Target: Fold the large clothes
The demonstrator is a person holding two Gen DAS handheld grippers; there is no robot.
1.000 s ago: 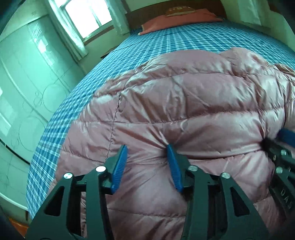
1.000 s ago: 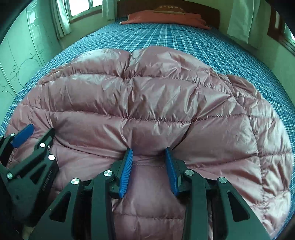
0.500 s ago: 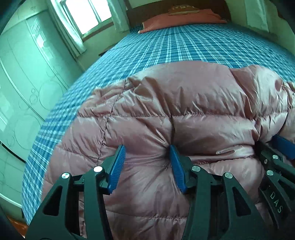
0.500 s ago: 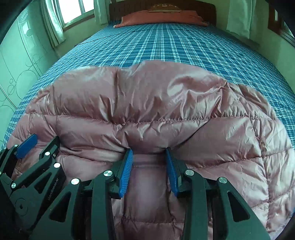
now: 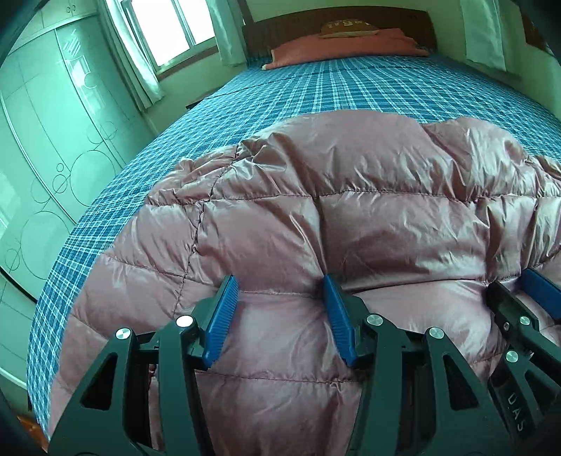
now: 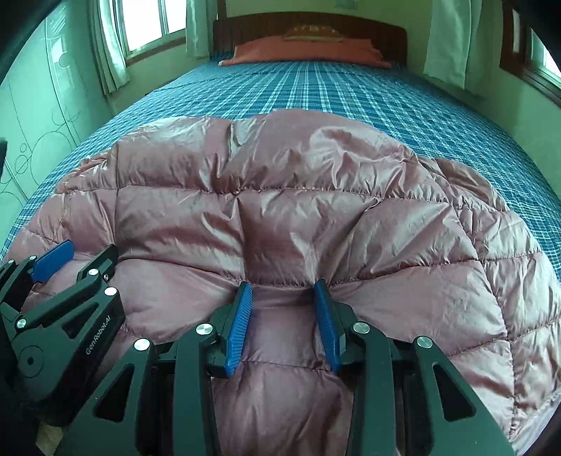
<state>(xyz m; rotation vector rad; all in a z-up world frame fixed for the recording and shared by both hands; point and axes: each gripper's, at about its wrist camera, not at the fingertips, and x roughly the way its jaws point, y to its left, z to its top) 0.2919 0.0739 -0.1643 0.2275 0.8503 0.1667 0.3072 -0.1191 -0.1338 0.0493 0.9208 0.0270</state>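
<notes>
A pink quilted down jacket lies on the blue plaid bed, its near part doubled over into a thick fold. It also fills the right wrist view. My left gripper has its blue pads apart with a bulge of the jacket's near edge pinched between them. My right gripper grips the same edge in the same way, further right. Each gripper shows at the edge of the other's view, the right one and the left one.
A salmon pillow and a dark wooden headboard are at the far end of the bed. Pale green wardrobe doors stand to the left. Curtained windows are at the back left and on the right.
Both grippers have pulled the jacket's edge toward me and up. The jacket's far edge has drawn nearer, baring more of the plaid sheet, and both cameras have tilted up toward the headboard.
</notes>
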